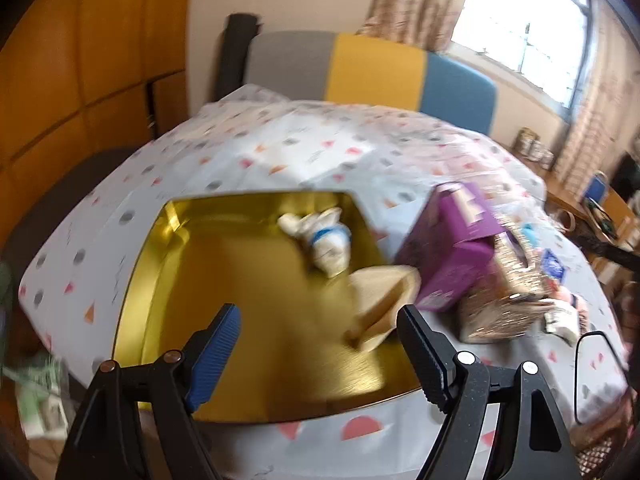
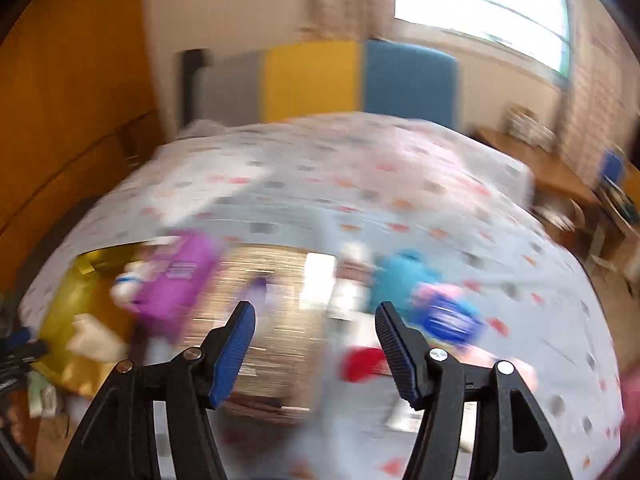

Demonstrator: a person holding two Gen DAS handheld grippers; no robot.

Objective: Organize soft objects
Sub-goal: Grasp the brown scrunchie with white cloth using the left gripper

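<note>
On the bed point(image 1: 304, 152), at left, a gold tray point(image 1: 248, 280) holds a white rolled sock with a blue band point(image 1: 326, 240) and a cream cloth point(image 1: 384, 300). Above it the left claw point(image 1: 318, 336) hangs released, empty. Right of the tray stand a purple box point(image 1: 448, 248) and a glittery basket point(image 1: 500, 300). The right claw point(image 2: 316, 332) is also released, over blurred soft items point(image 2: 404, 280).

both wrist views, bed point(image 1: 320, 148), perhaps overlapping
</note>
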